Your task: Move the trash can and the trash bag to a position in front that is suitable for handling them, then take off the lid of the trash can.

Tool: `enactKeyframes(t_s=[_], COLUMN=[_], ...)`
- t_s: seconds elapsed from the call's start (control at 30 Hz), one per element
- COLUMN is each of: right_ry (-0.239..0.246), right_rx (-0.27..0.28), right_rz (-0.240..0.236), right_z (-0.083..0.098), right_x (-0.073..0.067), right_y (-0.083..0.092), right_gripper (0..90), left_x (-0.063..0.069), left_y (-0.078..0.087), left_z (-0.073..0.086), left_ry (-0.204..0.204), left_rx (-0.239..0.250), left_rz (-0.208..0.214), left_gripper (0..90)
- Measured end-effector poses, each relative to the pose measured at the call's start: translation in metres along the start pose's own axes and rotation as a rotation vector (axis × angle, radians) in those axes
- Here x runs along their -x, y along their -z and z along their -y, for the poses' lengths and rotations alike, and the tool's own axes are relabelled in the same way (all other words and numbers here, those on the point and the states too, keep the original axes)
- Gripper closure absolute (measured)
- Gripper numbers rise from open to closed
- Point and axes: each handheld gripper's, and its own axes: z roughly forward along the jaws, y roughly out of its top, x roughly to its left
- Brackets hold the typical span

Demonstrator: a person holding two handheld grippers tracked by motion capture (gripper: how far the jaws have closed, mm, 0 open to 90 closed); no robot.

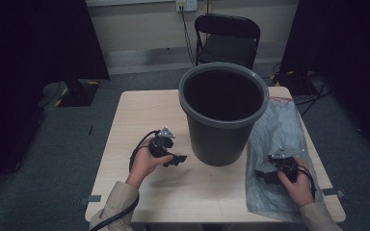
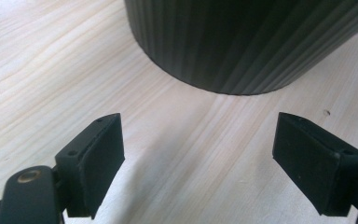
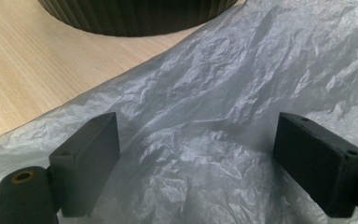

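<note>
A dark grey ribbed bin point(image 1: 223, 113) stands upright in the middle of the wooden table point(image 1: 135, 115). A crumpled translucent grey plastic bag point(image 1: 279, 130) lies flat to its right. My left gripper point(image 1: 176, 159) hovers left of the bin's base, pointing at it. In the left gripper view the left gripper point(image 2: 198, 158) is open over bare wood, with the bin point(image 2: 242, 42) just ahead. My right gripper point(image 1: 262, 174) is low over the near part of the bag. The right gripper point(image 3: 198, 163) is open, the bag point(image 3: 242, 88) beneath it and the bin point(image 3: 135, 16) beyond.
A black folding chair point(image 1: 227, 38) stands behind the table's far edge. Cables point(image 1: 313, 91) lie on the floor at the right. The bag's far end has a red strip point(image 1: 282, 99) near the table's back right corner.
</note>
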Motion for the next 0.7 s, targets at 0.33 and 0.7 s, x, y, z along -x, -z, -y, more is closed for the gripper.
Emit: enactKeyframes(t_s=[0.33,0.7], right_ry=[0.0,0.0], right_rx=[0.0,0.0], right_rz=[0.0,0.0], right_z=[0.0,0.0], right_x=[0.0,0.0], right_y=[0.0,0.0], right_gripper=[13.4,13.4], left_x=[-0.009,-0.018], left_y=[0.02,0.046], left_z=[-0.015,-0.039], left_ry=[0.04,0.048], left_rx=[-0.031,-0.06], left_rz=[-0.015,-0.023], left_gripper=[17.2,17.5])
